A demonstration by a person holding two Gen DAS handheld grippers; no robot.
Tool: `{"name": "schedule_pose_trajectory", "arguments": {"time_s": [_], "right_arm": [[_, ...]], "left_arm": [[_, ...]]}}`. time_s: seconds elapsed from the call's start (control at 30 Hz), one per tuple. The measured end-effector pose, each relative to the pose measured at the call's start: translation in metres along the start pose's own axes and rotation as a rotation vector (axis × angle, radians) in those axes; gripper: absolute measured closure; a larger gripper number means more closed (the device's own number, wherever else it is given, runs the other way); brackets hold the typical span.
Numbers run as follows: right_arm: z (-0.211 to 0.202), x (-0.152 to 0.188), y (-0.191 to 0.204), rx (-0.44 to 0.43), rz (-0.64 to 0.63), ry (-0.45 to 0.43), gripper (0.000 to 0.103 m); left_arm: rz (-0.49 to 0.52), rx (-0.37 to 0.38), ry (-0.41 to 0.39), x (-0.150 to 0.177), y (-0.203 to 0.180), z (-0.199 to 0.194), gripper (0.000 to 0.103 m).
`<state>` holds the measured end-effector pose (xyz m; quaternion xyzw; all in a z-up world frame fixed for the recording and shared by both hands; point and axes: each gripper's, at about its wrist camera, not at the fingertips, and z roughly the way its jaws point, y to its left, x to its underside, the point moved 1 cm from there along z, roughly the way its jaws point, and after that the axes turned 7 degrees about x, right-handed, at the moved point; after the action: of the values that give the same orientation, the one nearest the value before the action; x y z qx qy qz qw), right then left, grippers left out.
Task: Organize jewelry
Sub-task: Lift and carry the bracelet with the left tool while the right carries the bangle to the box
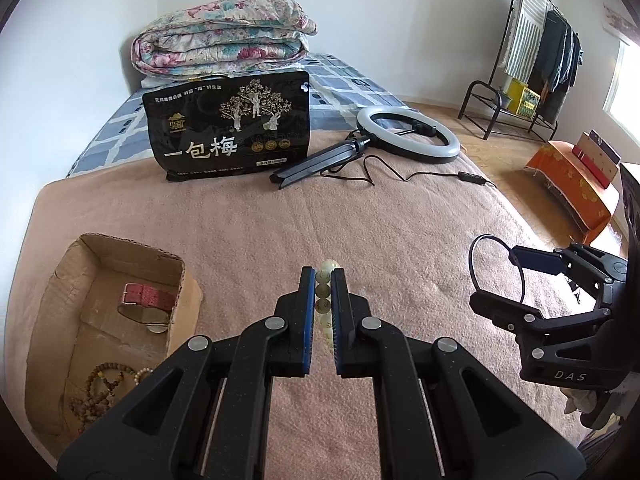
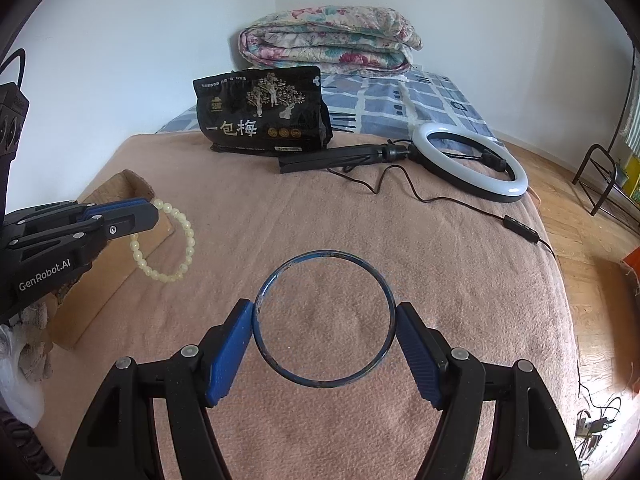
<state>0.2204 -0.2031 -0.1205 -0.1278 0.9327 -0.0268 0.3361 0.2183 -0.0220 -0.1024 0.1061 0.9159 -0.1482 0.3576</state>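
My left gripper (image 1: 323,292) is shut on a pale yellow bead bracelet (image 1: 322,291), held above the pink blanket; from the right wrist view the bracelet (image 2: 188,236) hangs from that gripper (image 2: 148,210) beside the cardboard box (image 2: 138,188). My right gripper (image 2: 325,316) is shut on a thin dark blue bangle (image 2: 276,276), pinched across its width; it also shows in the left wrist view (image 1: 476,252) at the right gripper (image 1: 500,276). The open cardboard box (image 1: 52,280) at left holds a red-strapped watch (image 1: 150,294) and brown bead strings (image 1: 100,392).
A black snack bag (image 1: 230,128) stands at the back of the blanket (image 1: 248,220). A ring light (image 1: 408,132) with folded tripod and cable lies to its right. A folded floral quilt (image 1: 224,40) sits behind. The bed's right edge drops to wooden floor (image 1: 500,148).
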Motion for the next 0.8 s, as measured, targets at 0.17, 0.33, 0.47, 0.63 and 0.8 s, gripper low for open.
{"name": "schedule_pose_trajectory", "arguments": {"time_s": [0.17, 0.33, 0.47, 0.63, 0.8], "right_arm": [[-0.015, -0.004, 0.016, -0.02, -0.006, -0.015, 0.029], [-0.027, -0.009, 0.038, -0.046, -0.028, -0.034, 0.029], [-0.032, -0.015, 0.058, -0.064, -0.048, -0.044, 0.029], [-0.035, -0.019, 0.083, -0.09, -0.065, -0.047, 0.029], [-0.036, -0.022, 0.111, -0.126, -0.084, -0.049, 0.029]], "left_arm": [[-0.004, -0.011, -0.022, 0.0, 0.011, -0.021, 0.098], [-0.026, -0.024, -0.039, 0.002, 0.03, -0.039, 0.098], [-0.038, -0.047, -0.05, 0.005, 0.047, -0.052, 0.098], [-0.067, -0.072, -0.063, 0.008, 0.075, -0.067, 0.098], [-0.102, -0.096, -0.077, 0.011, 0.106, -0.081, 0.098]]}}
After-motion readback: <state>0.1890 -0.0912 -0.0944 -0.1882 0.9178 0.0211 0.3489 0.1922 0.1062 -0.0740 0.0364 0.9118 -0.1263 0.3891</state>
